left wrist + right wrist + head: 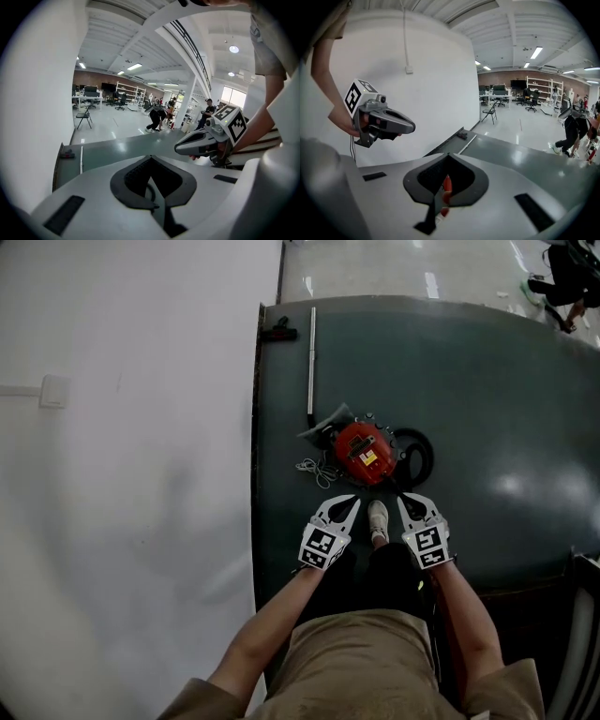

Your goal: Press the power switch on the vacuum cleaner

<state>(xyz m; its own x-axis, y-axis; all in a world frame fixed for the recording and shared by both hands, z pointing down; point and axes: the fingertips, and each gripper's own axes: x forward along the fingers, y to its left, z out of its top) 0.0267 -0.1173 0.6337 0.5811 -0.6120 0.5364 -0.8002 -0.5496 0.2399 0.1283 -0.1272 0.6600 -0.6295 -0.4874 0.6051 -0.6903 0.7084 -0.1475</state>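
Observation:
A red canister vacuum cleaner [362, 454] lies on the dark green mat [487, 399], with a black hose [415, 452] looped at its right and a white cord [314, 468] at its left. Both grippers hang just short of it, above the mat. My left gripper [351, 502] is shut and empty, near the vacuum's left corner. My right gripper [403, 501] is also shut and empty, near the hose. In the right gripper view a strip of the red vacuum [445, 185] shows through the gap behind the closed tips [449, 155]. The left gripper [150, 158] view does not show the vacuum.
A metal wand [311, 362] and a black floor nozzle [279, 332] lie on the mat beyond the vacuum. A white wall [122, 474] runs along the mat's left edge. My shoe [378, 519] stands between the grippers. A person [156, 117] bends over far off.

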